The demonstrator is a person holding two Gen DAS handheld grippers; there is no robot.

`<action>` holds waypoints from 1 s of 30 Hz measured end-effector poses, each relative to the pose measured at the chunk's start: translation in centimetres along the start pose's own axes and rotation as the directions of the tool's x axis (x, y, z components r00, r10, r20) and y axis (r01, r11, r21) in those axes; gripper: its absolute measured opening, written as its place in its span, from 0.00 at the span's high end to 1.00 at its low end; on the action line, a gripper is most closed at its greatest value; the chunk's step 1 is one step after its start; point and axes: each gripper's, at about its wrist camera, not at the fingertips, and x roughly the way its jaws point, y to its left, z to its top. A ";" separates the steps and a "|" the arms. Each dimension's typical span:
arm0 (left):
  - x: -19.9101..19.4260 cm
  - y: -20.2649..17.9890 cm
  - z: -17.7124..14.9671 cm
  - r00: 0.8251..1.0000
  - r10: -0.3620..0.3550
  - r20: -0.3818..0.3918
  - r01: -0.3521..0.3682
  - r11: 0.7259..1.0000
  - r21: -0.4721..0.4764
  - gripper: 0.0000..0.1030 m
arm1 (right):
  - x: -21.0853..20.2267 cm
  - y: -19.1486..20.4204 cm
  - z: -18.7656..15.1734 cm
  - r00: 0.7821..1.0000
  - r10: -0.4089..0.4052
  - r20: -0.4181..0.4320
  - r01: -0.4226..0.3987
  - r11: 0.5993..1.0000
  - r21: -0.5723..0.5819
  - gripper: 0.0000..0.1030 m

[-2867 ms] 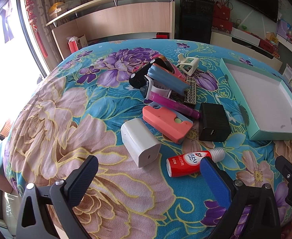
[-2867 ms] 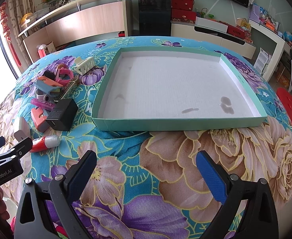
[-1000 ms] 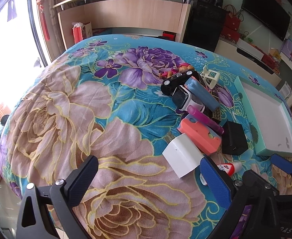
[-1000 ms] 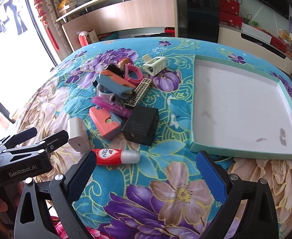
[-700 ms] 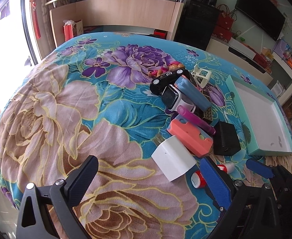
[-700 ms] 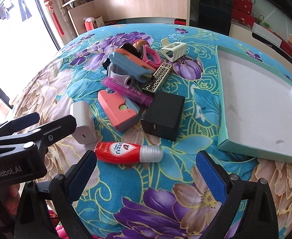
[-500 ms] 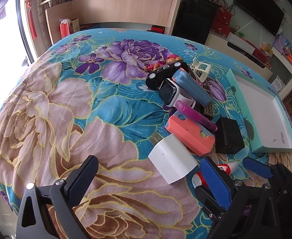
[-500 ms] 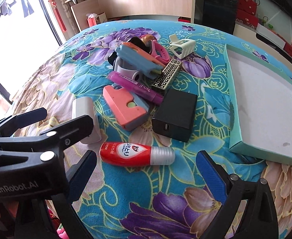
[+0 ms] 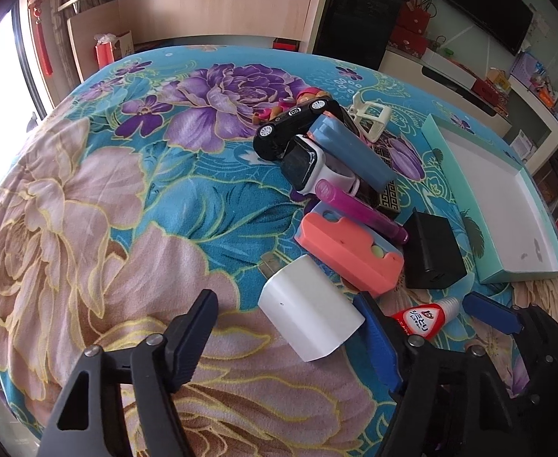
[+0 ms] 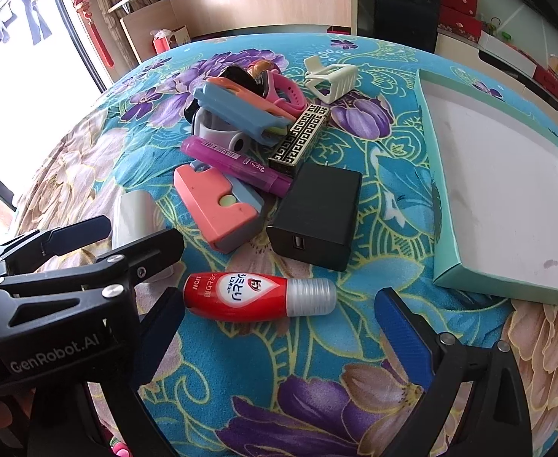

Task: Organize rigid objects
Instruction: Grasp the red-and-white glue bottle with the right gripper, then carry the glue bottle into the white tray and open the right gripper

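Observation:
A white charger (image 9: 309,312) lies on the floral cloth between the fingers of my left gripper (image 9: 286,335). Its jaws are closing; the right pad sits at the charger's edge and the left pad is still apart from it. A red bottle (image 10: 256,297) with a clear cap lies on its side just ahead of my right gripper (image 10: 282,327), which is open and holds nothing. The left gripper (image 10: 119,243) covers the right gripper's left finger. The teal tray (image 10: 469,278) with a white floor stands to the right.
A pile lies beyond: a salmon case (image 9: 347,255), black charger (image 10: 317,217), purple marker (image 10: 233,160), smartwatch (image 9: 305,163), black toy car (image 9: 290,122), blue case (image 10: 237,110), white clip (image 10: 332,80), and a patterned bar (image 10: 302,133). Cabinets and shelves stand behind.
Both grippers sank closer to the objects. The left gripper's jaws narrowed around the white charger. The red bottle now lies between the right gripper's fingers.

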 end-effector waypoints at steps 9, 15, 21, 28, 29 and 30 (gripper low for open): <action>-0.1 -0.2 -0.2 1.000 -0.010 0.012 0.010 1.000 0.017 0.51 | -0.4 -0.1 -0.3 1.000 0.005 0.020 -0.005 1.000 -0.001 0.23; -1.7 -0.1 0.6 0.999 0.001 0.054 -0.001 1.000 0.002 0.52 | -1.6 -0.6 -0.1 0.998 0.030 0.055 -0.030 1.000 0.008 0.23; -4.1 -2.3 4.2 0.990 -0.013 0.140 0.007 0.999 0.043 0.52 | -4.8 -3.0 1.9 0.986 -0.028 0.164 0.022 0.999 0.035 0.23; -3.3 -8.4 8.7 0.984 -0.078 0.158 0.059 0.990 0.126 0.52 | -5.6 -9.8 5.8 0.966 -0.147 0.212 0.107 0.976 0.188 0.23; -2.8 -9.5 9.4 0.984 -0.100 0.149 0.079 0.987 0.137 0.52 | -5.6 -10.8 6.3 0.962 -0.164 0.218 0.117 0.970 0.212 0.23; -2.2 -10.6 9.9 0.984 -0.114 0.136 0.093 0.985 0.147 0.52 | -5.6 -11.8 6.8 0.959 -0.175 0.222 0.122 0.964 0.235 0.23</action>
